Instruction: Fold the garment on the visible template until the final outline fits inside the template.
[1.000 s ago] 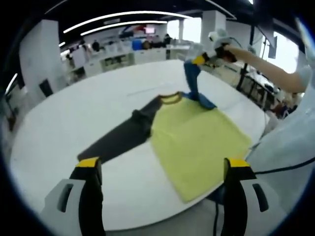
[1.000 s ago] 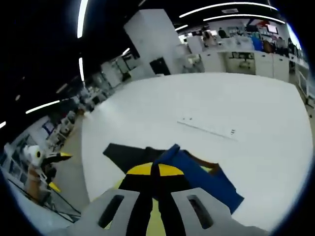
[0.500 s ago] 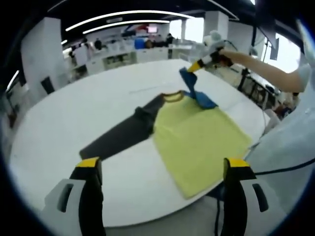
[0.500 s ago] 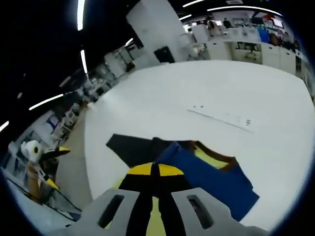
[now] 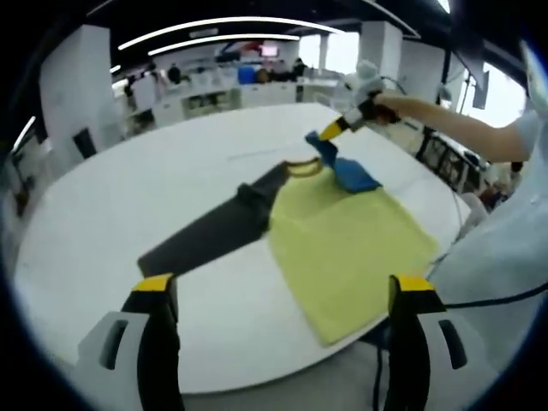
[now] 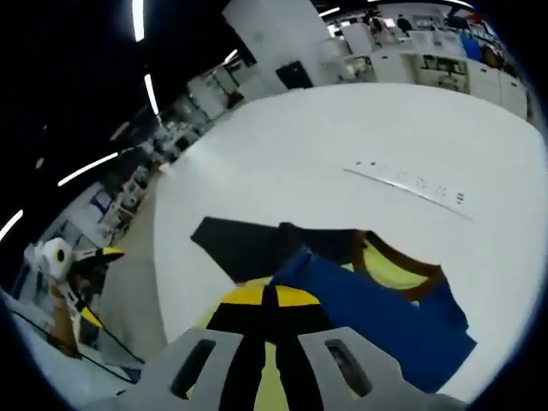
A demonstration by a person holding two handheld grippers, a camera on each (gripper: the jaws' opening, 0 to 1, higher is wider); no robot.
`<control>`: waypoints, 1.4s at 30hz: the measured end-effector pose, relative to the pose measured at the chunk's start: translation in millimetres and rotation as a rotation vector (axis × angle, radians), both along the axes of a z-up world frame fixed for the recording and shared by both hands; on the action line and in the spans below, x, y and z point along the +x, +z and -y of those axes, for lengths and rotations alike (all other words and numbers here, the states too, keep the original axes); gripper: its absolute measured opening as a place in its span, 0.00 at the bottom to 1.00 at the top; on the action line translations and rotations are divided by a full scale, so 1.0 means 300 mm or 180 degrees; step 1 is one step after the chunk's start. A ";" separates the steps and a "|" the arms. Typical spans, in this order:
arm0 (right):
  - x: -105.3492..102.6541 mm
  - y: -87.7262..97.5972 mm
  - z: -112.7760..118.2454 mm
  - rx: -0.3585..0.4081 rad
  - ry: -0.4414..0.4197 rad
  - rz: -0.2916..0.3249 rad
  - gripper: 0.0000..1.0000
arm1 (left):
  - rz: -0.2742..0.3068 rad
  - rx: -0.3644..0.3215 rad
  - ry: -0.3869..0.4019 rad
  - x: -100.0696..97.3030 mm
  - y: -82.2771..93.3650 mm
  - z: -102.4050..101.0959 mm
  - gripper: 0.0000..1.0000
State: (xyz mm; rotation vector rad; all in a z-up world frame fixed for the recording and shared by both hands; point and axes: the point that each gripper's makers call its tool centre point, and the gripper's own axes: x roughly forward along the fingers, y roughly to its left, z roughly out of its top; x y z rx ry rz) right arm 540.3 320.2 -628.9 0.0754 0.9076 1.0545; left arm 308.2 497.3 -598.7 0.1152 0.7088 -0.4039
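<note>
At the centre of the left gripper view a shirt [image 5: 342,244] lies flat on the white round tabletop [image 5: 128,214]: yellow body toward the lower right, 1 dark grey sleeve [image 5: 210,235] stretched toward the left, a brown collar [image 5: 301,169] at the top. The left claw [image 5: 278,342] hangs wide at the bottom of the frame, its 2 yellow-tipped jaws well apart and holding nothing, above the near edge of the tabletop. In the upper right of that view the right claw [image 5: 330,133] comes in on a person's outstretched arm [image 5: 462,128] and pinches the blue sleeve [image 5: 341,167], lifting its end off the tabletop just beside the collar.

The right gripper view gives what the other cannot: the right claw [image 6: 272,300] from behind, its 2 jaws pressed together on the blue sleeve [image 6: 377,312], which spreads toward the lower right. The collar [image 6: 398,270] and dark sleeve [image 6: 248,244] lie just beyond, and a thin line of marks [image 6: 411,181] crosses the tabletop in the upper right. The left claw [image 6: 98,257] shows small at the left edge.

Against the frame 1.0 s ago, the blue sleeve hangs lower and more slack, no longer drawn up in a tall strip, and the right claw sits closer to the tabletop. The yellow body and dark sleeve lie as before.
</note>
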 end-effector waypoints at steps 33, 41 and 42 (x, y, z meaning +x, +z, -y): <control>0.009 -0.275 -0.121 -0.0304 -0.0084 -0.0326 0.02 | -0.0054 -0.0056 0.0165 -0.010 -0.011 -0.029 0.99; 0.028 -0.322 -0.153 -0.0184 -0.0356 -0.0482 0.02 | -0.0082 -0.0090 0.0164 -0.009 -0.018 -0.025 0.99; 0.031 -0.329 -0.155 -0.0179 -0.0378 -0.0500 0.02 | -0.0086 -0.0096 0.0169 -0.010 -0.018 -0.025 0.99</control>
